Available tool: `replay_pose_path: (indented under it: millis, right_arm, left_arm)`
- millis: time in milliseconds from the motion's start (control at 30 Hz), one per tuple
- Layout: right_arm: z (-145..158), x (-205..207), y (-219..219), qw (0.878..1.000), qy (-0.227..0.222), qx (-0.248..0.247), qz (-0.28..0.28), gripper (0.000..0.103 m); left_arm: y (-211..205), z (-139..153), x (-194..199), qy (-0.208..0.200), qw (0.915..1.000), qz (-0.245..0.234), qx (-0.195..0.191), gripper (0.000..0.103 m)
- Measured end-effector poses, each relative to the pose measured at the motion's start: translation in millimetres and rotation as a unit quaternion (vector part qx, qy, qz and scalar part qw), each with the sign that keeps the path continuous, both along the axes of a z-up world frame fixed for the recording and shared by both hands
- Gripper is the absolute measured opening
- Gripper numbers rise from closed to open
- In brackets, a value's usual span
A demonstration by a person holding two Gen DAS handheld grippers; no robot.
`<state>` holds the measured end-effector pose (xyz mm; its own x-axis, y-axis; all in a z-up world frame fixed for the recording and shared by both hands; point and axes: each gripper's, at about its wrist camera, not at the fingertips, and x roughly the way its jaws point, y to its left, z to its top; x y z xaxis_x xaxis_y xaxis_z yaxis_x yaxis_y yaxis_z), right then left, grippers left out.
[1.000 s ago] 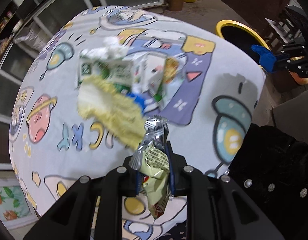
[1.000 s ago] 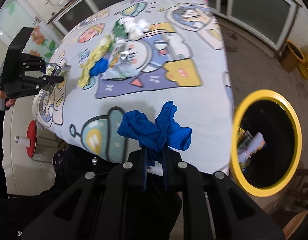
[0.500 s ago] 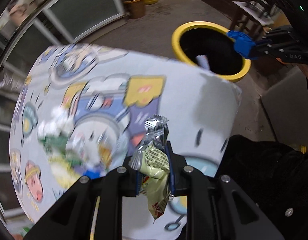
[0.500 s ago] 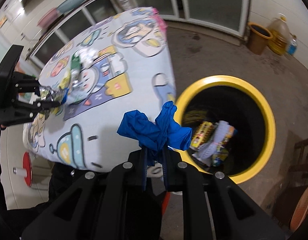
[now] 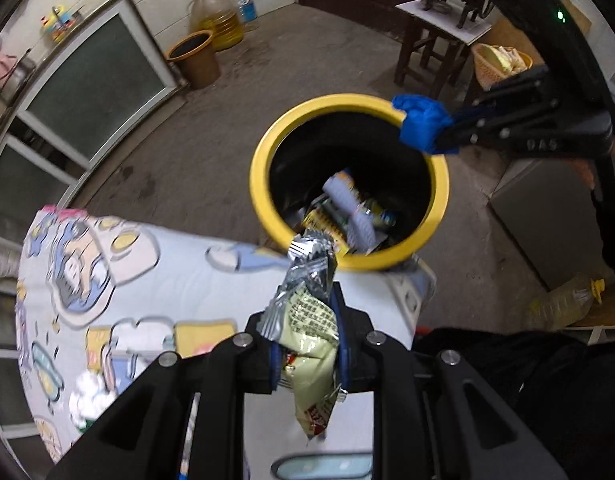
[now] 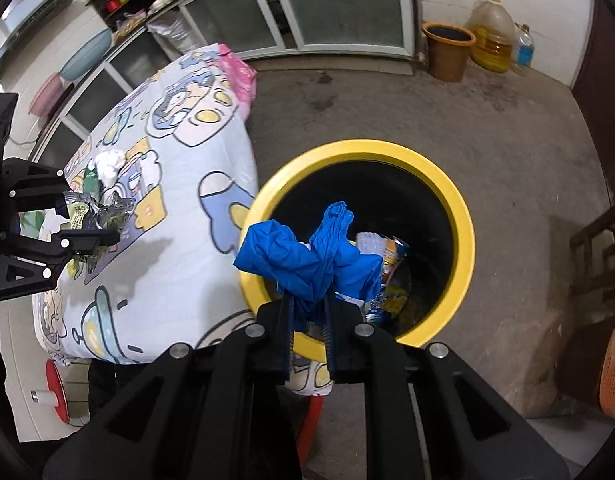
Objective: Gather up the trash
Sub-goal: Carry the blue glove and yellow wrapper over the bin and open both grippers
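Wrapper (image 5: 307, 316) upright in left fingers (image 5: 342, 320); right fingers (image 6: 330, 320) pinch blue glove (image 6: 307, 260) over bin (image 6: 463, 216).

a yellow-rimmed black bin (image 6: 463, 216), blue glove (image 6: 307, 252), silver-green wrapper (image 5: 307, 304), cartoon-print pale tablecloth (image 6: 179, 216).

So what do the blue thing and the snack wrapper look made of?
Blue glove: thin rubbery film, probably nitrile or latex; it bunches in soft matte folds. Snack wrapper: metallised plastic foil, with a shiny silver crinkled inside and a printed pale yellow outside.
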<state>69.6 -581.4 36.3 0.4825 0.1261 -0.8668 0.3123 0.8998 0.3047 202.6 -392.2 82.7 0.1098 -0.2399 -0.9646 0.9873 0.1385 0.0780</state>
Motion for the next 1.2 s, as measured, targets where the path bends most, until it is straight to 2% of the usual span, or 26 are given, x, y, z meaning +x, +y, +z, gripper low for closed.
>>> replay_pose_path:
  millis: [433, 733, 1167, 1200]
  right_arm:
    - [-36, 4, -31, 0.999, 0.024, 0.028, -0.032, 0.013]
    - [-55, 7, -39, 0.997, 0.037, 0.048, -0.039, 0.013]
    - [-61, 9, -50, 0.996, 0.041, 0.065, -0.051, 0.014]
    - [-61, 9, -51, 0.995, 0.042, 0.067, -0.054, 0.015]
  left_arm:
    - [-62, -25, 5, 0.015, 0.9995, 0.019, -0.019, 0.019]
    - [-79, -40, 16, 0.019, 0.9975, 0.062, -0.027, 0.019]
    - [-91, -57, 23, 0.061, 0.9916, 0.107, -0.039, 0.020]
    - [-91, -58, 24, 0.064, 0.9912, 0.109, -0.040, 0.027]
